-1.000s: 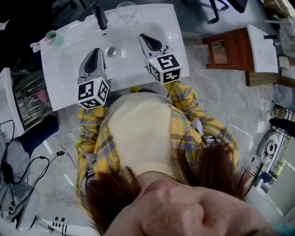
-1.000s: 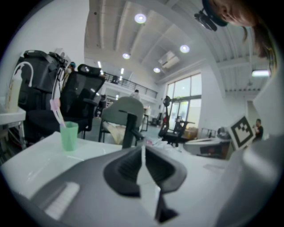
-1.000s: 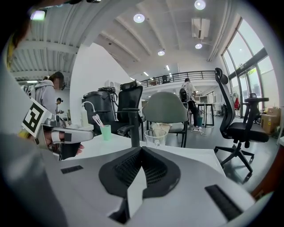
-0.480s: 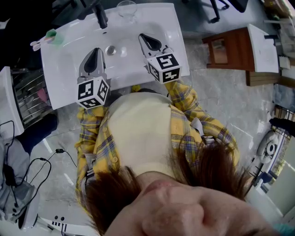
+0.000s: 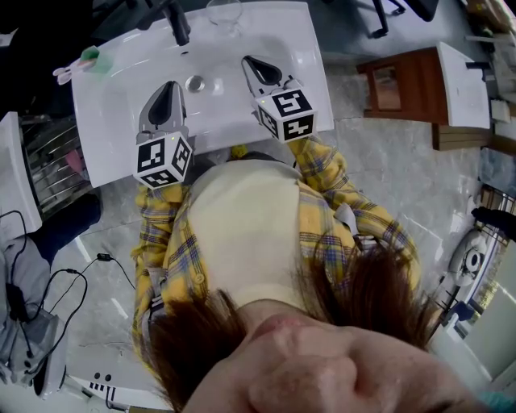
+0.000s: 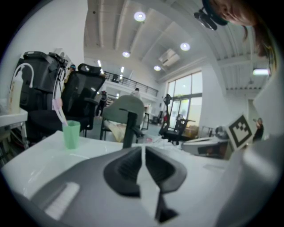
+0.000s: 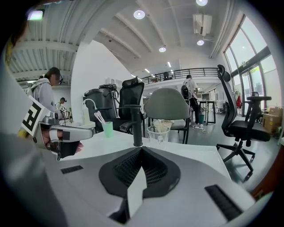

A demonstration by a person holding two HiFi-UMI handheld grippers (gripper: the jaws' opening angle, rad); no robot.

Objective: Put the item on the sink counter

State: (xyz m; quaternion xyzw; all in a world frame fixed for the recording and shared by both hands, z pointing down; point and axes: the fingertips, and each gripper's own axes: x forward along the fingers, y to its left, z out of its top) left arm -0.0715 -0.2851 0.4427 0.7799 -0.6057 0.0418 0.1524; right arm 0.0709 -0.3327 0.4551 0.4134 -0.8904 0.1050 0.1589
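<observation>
Both my tongs are clenched and empty. The left tongs [image 6: 143, 149] have their jaws pressed together with only a thin seam between them and nothing in it. The right tongs [image 7: 141, 150] are the same, jaws tip to tip, gripping nothing. From the head view both hang over the basin [image 5: 222, 97], side by side and well apart. The left tips are just beside the drain [image 5: 194, 83]; the right tips are further out, toward the right side of the bowl. I cannot tell whether either one touches the porcelain.

The near edge of the worktop [image 5: 105, 137] lies close against my body. Its right edge drops to open floor, and bare white surface runs along both sides of the basin.

Beyond the tongs the black faucet [image 5: 178, 24] stands at the back of the basin, between the two tips' lines. A clear glass [image 7: 155, 135] stands on the worktop just right of the faucet, near the far edge. A green cup [image 6: 71, 134] with a toothbrush [image 6: 58, 108] in it stands upright at the far left corner, well apart from both tongs. Past the far edge stand office chairs [image 7: 239, 126].
</observation>
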